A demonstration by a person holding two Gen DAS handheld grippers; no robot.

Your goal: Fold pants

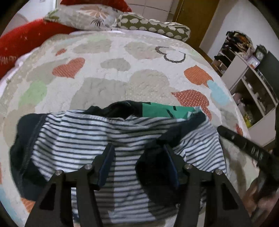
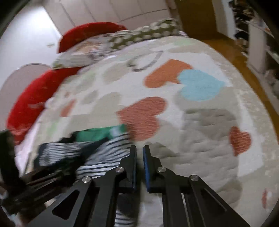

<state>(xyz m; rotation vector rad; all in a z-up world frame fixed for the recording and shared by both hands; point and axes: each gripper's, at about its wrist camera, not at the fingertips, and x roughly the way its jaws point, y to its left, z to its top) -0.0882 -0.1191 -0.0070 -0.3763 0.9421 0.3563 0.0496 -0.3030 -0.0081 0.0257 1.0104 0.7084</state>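
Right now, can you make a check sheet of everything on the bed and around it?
Surface: bed cover with heart shapes, rumpled.
Job's things: striped pants bunched in a heap at the near edge, not folded flat yet.
Clutter: green cloth behind the pants; pillows and a red blanket at the far end.
Grippers: left gripper over the pants with jaws wide apart; right gripper beside the pants with jaws nearly together, nothing seen between them.
Cables: nothing seen.
Surroundings: shelves full of things, wooden floor, door.

no legible text, faint pale marks on red blanket (image 1: 10, 50) unreadable
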